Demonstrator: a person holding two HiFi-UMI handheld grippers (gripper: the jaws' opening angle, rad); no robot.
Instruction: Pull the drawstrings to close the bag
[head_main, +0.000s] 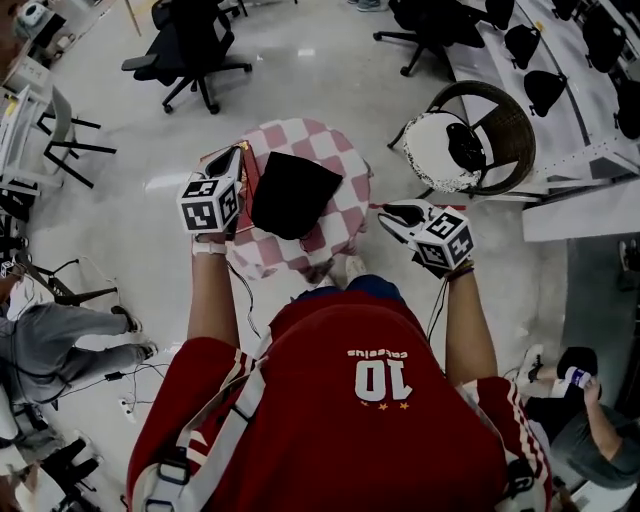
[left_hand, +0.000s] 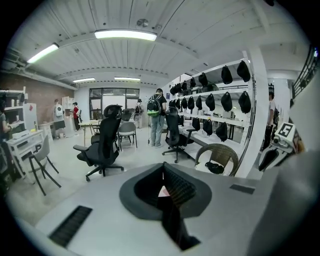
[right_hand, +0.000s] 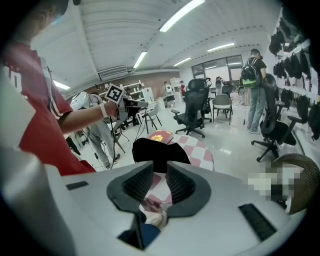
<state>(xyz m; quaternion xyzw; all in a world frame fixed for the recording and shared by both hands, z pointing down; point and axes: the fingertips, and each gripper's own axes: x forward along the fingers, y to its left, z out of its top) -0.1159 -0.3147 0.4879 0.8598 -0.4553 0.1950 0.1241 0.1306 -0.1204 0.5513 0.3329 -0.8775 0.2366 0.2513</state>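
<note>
Since the black bag (head_main: 292, 195) lies ungripped on the checkered counter (head_main: 345, 155), just right of our pressed-together left gripper (left_hand: 162, 175) and ahead of our spread, empty right gripper (right_hand: 159, 172), we judge pulling unstarted; next, each must pinch a drawstring.

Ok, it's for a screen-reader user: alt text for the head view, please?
Seen from above, a person in a red shirt holds the left gripper and right gripper either side of a black bag on a small round table with a pink-and-white checked cloth.
</note>
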